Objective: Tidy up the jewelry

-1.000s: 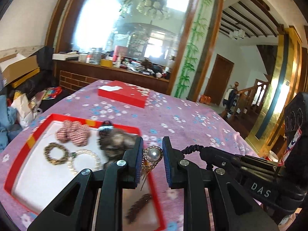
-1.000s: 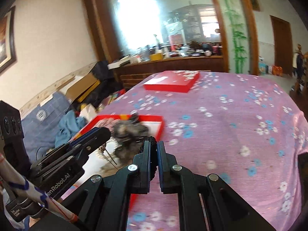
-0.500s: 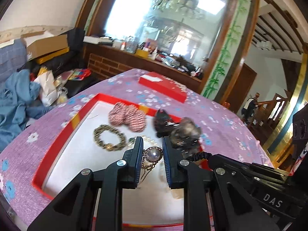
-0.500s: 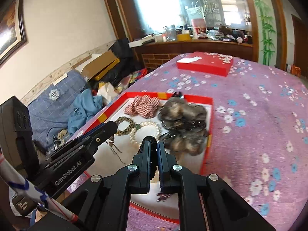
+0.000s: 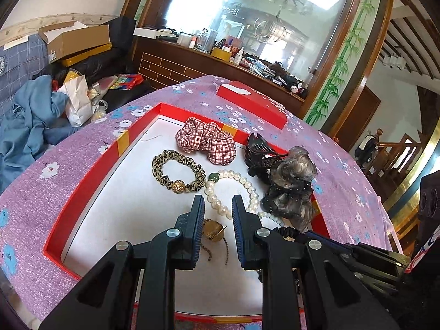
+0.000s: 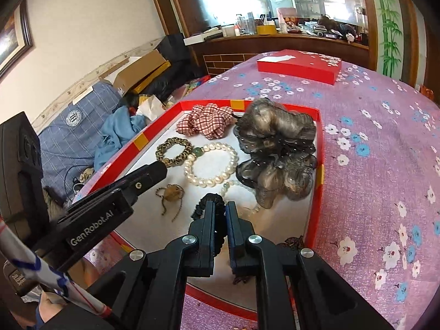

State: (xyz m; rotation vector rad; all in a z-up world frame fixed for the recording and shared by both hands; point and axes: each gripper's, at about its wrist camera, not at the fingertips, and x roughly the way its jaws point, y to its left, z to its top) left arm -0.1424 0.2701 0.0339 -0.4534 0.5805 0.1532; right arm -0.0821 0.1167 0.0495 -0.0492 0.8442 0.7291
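Fingers of left gripper (image 5: 218, 206) hanging parted, grasping nothing; brooch (image 5: 214, 229) lying just below in red tray (image 5: 90, 178). Right gripper (image 6: 220, 208) clenching on black hair tie (image 6: 205, 206). Looking light, dangly, fragile chains; pinching round body prob. best.

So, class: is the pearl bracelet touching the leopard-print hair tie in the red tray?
Touching. The right wrist view shows the pearl bracelet at its green bead pressed against the leopard-print hair tie.

Glossy pearl bracelet (image 5: 233, 189), checked cloth scrunchie (image 5: 206, 140)
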